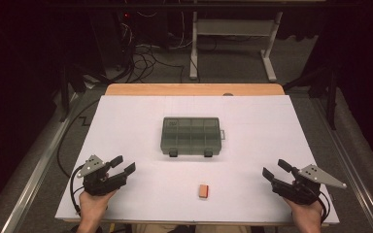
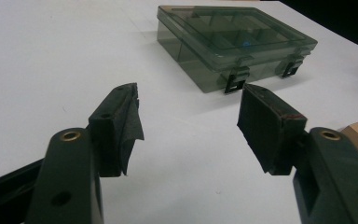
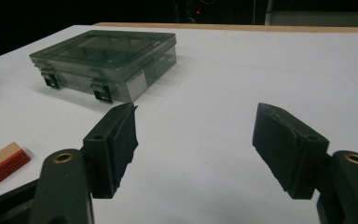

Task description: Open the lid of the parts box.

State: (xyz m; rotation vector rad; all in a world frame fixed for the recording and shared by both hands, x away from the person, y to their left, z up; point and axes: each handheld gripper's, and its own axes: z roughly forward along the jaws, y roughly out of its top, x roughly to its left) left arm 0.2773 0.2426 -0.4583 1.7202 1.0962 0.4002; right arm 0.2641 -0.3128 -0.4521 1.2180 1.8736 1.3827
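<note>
A smoky grey see-through compartment box (image 1: pixel 191 135) lies shut in the middle of the white table, its two black latches toward me. The box (image 2: pixel 233 44) is ahead and right in the left gripper view, and the box (image 3: pixel 105 60) is at upper left in the right gripper view. A small wooden block with an orange-red face (image 1: pixel 204 191) lies near the front edge; the block (image 3: pixel 4 163) rests flat on the table. My left gripper (image 1: pixel 123 164) stands open at front left with nothing between its fingers. My right gripper (image 1: pixel 275 168) stands open at front right, also empty.
The white sheet (image 1: pixel 126 116) covers a wooden tabletop whose far edge (image 1: pixel 194 89) shows bare. Beyond it are a white desk frame (image 1: pixel 233 43) and cables on the floor. Metal rails (image 1: pixel 34 170) run along both sides.
</note>
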